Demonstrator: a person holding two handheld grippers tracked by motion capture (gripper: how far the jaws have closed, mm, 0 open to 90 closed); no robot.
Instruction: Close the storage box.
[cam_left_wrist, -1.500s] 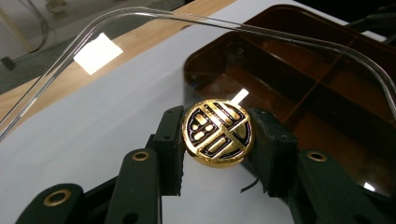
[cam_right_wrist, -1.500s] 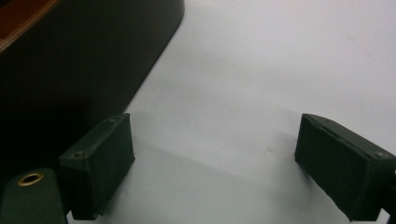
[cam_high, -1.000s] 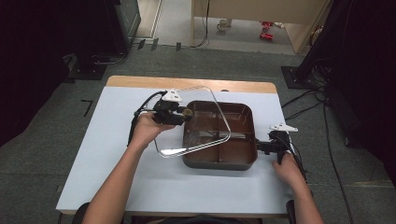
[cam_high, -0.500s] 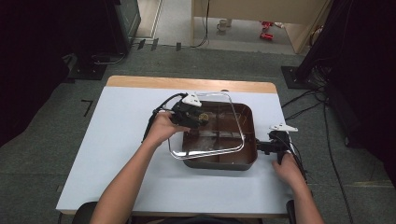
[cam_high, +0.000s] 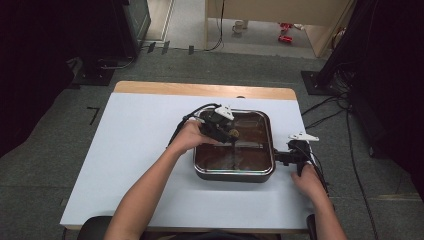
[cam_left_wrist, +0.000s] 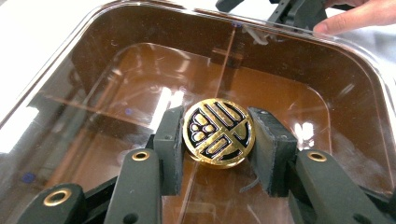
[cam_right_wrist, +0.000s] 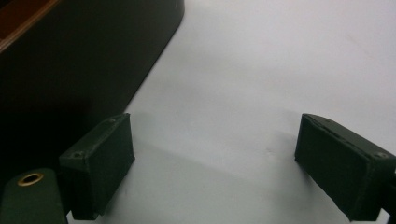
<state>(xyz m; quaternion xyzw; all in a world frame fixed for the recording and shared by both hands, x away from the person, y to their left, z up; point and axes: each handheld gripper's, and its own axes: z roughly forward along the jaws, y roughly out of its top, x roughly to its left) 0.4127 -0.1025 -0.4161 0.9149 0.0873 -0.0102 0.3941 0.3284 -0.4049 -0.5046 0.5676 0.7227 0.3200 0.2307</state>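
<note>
White counter (cam_high: 140, 150) with a wooden strip along its far edge, standing on grey carpet; dark surroundings. Right of centre on it sits a rectangular dark pan (cam_high: 234, 172), rounded corners, brown inside, a thin divider line running across the interior. A clear glass lid (cam_left_wrist: 116, 88) covers the pan, its rim lined up with the pan's rim as far as the high view shows (whether it rests fully seated or hangs just above, cannot tell). At the lid's middle is a round knob (cam_left_wrist: 218, 132), gold with a black pattern on its top face. Left claw (cam_high: 223, 131) comes in from the pan's left side, over the lid, and pinches that knob: in the left gripper view both black pads press against the knob's opposite sides, knob square between them. Right claw (cam_high: 281, 158) lies low at the pan's right side, just beside the wall, hand behind it on the counter. In the right gripper view its jaws stand spread wide with bare white counter between them, the pan's dark wall (cam_right_wrist: 88, 60) beside the left-hand pad (cam_right_wrist: 100, 163), gripping nothing.
</note>
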